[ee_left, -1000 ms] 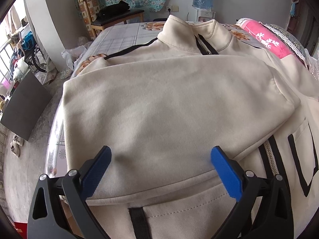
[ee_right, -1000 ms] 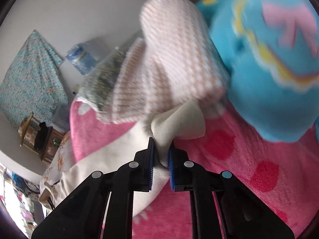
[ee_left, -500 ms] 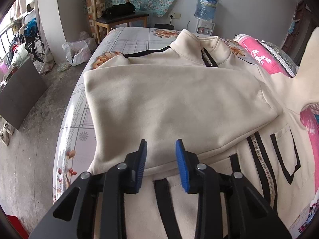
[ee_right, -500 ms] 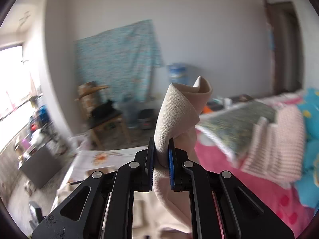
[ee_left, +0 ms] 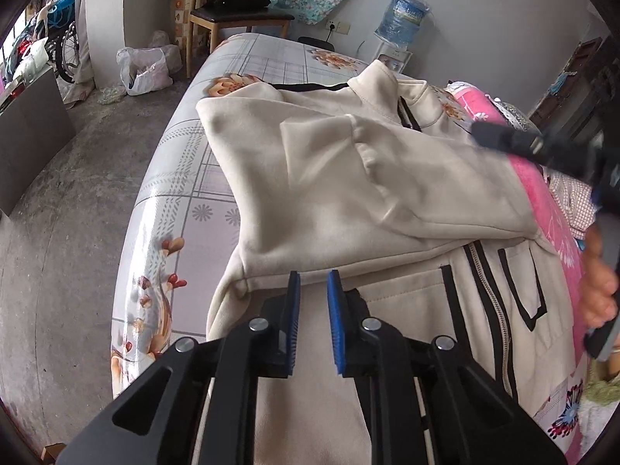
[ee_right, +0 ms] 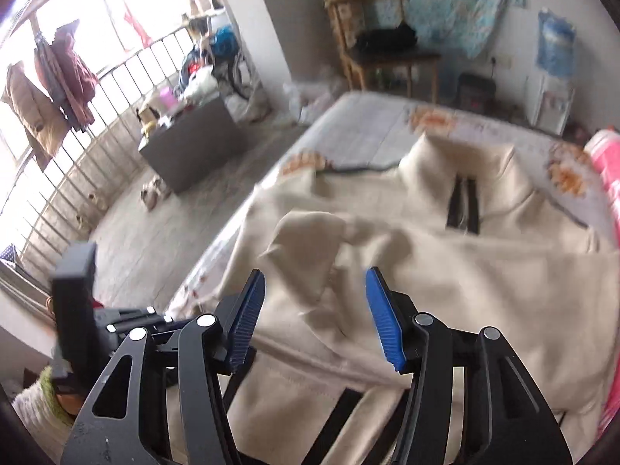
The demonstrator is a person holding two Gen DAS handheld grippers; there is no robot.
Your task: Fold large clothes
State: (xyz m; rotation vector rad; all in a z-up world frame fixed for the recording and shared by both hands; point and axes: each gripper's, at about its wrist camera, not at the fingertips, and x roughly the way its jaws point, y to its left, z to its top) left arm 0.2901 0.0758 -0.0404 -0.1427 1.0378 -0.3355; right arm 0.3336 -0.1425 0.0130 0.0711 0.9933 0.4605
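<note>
Bed (ee_left: 217, 178) under cream jacket (ee_left: 348, 178), left hand-held gripper (ee_left: 313, 290) narrowed, empty, right hand-held gripper (ee_right: 316, 290) spreading, empty

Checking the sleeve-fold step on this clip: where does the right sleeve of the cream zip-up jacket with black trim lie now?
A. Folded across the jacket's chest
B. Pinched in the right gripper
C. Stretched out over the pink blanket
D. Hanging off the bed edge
A: the sleeve lies folded across the cream jacket, while the right gripper stands open above it with nothing between its blue pads.
</note>
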